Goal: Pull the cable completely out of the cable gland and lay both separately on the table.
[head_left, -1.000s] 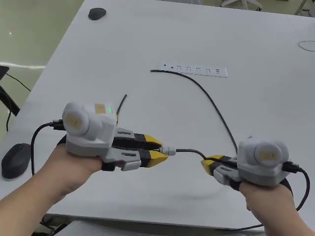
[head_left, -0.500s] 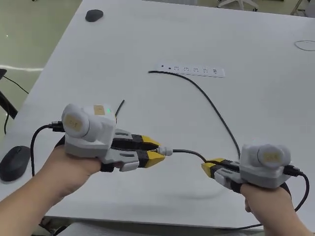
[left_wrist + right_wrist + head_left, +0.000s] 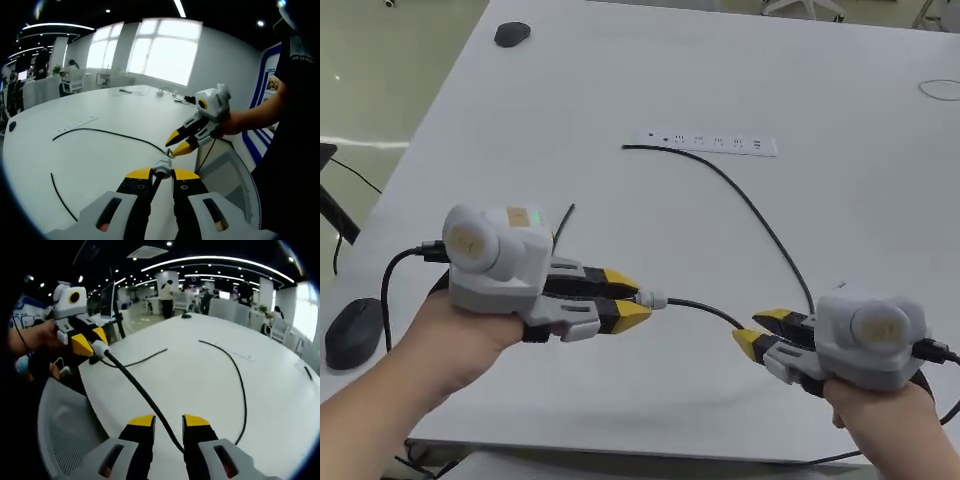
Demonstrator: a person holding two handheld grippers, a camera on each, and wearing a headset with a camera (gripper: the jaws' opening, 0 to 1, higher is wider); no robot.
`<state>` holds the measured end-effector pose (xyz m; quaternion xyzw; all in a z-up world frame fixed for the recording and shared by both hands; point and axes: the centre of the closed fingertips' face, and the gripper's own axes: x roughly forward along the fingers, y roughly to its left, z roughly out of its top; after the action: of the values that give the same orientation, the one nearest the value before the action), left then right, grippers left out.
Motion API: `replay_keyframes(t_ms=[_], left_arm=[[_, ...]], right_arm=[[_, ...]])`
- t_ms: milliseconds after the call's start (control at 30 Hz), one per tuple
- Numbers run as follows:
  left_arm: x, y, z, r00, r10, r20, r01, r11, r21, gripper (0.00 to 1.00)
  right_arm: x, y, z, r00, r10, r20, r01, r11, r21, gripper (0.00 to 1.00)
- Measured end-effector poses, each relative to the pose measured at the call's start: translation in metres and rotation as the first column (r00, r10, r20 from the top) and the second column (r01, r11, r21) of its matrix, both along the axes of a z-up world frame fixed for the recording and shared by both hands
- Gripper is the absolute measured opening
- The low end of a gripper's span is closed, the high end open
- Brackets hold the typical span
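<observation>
L gripper (image 3: 638, 298): jaws pinched on small grey-white plastic cable gland (image 3: 162, 165) at the tips, held above white tabletop (image 3: 620, 80).
R gripper (image 3: 746, 327): jaws spread; thin black cable (image 3: 750, 205) passes btwn them, not squeezed.
Gland/cable: cable seated in gland, short span bridging both grippers.
Cable rest: beyond R gripper it curves over tabletop, far end near white power strip (image 3: 712, 143).

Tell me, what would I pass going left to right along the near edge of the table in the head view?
Dark mouse → left gripper → cable gland → right gripper.
</observation>
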<state>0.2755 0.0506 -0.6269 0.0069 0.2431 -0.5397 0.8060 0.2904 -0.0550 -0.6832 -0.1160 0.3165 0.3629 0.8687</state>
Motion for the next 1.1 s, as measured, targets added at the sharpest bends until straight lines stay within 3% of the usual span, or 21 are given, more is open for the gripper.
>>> replay_keyframes(t_ms=[167, 367, 467, 567, 800, 1100], left_arm=[[-0.002, -0.001, 0.000, 1.000, -0.002, -0.001, 0.002, 1.000, 0.005, 0.15], [-0.005, -0.004, 0.000, 1.000, -0.011, 0.002, 0.011, 1.000, 0.006, 0.15], [-0.006, -0.005, 0.001, 1.000, -0.019, 0.025, 0.019, 1.000, 0.011, 0.15], [-0.006, -0.004, 0.001, 1.000, -0.017, 0.013, 0.017, 1.000, 0.010, 0.15], [-0.010, -0.005, -0.002, 0.999, -0.030, 0.021, 0.030, 0.999, 0.021, 0.15], [-0.014, -0.006, -0.001, 0.999, -0.033, 0.015, 0.033, 0.999, 0.011, 0.15]], right_arm=[[-0.012, 0.031, 0.022, 0.983, 0.162, 0.084, -0.153, 0.983, -0.102, 0.19], [-0.011, 0.060, 0.035, 0.957, 0.251, 0.142, -0.225, 0.958, -0.181, 0.18], [-0.011, 0.071, 0.036, 0.948, 0.278, 0.155, -0.248, 0.950, -0.187, 0.17], [-0.013, 0.079, 0.039, 0.937, 0.304, 0.174, -0.267, 0.941, -0.206, 0.15], [-0.017, 0.087, 0.039, 0.926, 0.328, 0.185, -0.288, 0.934, -0.211, 0.04], [-0.020, 0.086, 0.038, 0.924, 0.332, 0.188, -0.292, 0.933, -0.211, 0.02]])
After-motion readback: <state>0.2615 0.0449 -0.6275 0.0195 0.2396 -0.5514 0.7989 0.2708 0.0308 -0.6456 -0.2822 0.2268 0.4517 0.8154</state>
